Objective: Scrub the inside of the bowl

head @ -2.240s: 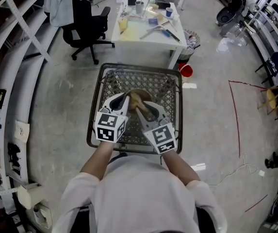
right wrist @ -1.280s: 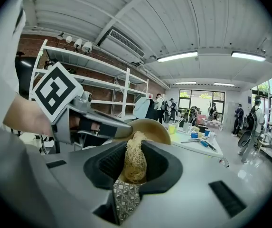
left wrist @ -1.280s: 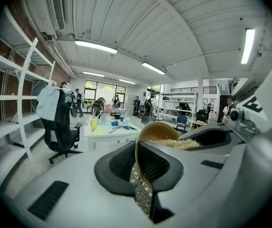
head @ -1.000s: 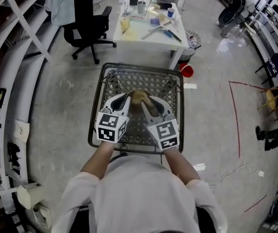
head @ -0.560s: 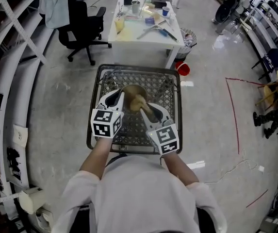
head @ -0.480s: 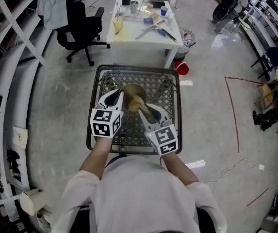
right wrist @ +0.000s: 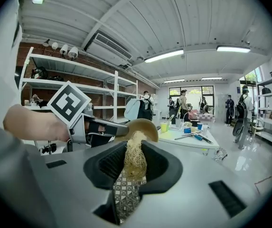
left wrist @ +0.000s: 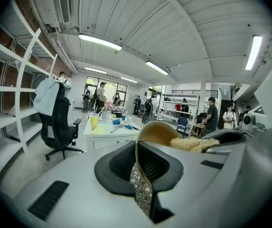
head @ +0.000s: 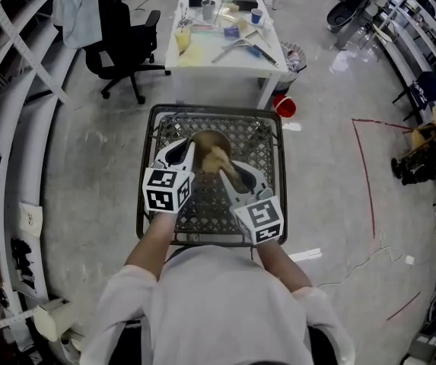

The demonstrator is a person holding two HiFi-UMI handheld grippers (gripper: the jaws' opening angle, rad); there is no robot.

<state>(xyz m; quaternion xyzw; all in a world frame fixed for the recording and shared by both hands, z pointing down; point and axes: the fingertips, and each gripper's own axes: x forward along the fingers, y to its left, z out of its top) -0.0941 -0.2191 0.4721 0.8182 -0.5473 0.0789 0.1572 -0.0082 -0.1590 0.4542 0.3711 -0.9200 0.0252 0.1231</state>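
Over the black wire-mesh table (head: pixel 216 109), the left gripper (left wrist: pixel 138 164) is clamped tight on the rim of the tan round bowl (left wrist: pixel 157 133), holding it above the mesh. The right gripper (right wrist: pixel 130 172) is pinching a straw-coloured fibrous scrubber (right wrist: pixel 135 158), and the scrubber's far end meets the bowl's inside.

No legible writing in view.
Only coded black-and-white square markers show, on the cubes of the left hand-held gripper (head: pixel 189 146) and right hand-held gripper (head: pixel 226 171); labels on the far tabletop (head: pixel 225 58) are too small to read.
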